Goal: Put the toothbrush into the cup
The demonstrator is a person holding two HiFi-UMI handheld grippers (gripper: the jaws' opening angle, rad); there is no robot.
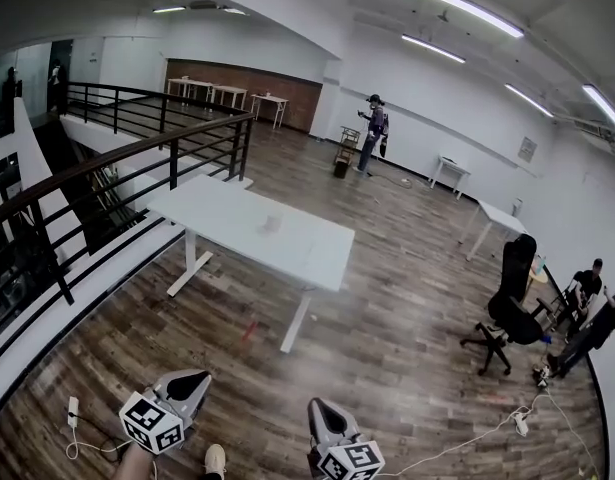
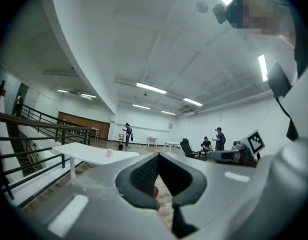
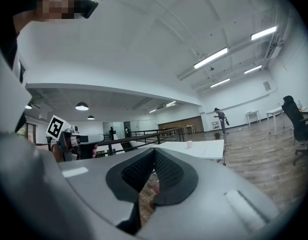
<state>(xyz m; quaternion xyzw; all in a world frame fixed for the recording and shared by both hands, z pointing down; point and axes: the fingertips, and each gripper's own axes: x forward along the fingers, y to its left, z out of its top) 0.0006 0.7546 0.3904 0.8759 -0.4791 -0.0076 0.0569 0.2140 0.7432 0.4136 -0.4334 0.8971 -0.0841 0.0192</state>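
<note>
Wood floor to cross first, wide open bar the black railing on the left: approach step, judging by the white desk well ahead. Small cup near its middle; no toothbrush made out. Left tongs and right tongs both closed, empty; need opening on arrival.

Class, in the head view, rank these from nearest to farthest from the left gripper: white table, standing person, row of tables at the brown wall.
From the left gripper:
1. White table, just ahead, mid-floor.
2. Standing person, beyond it, rightward.
3. Row of tables, at the back wall.
</note>
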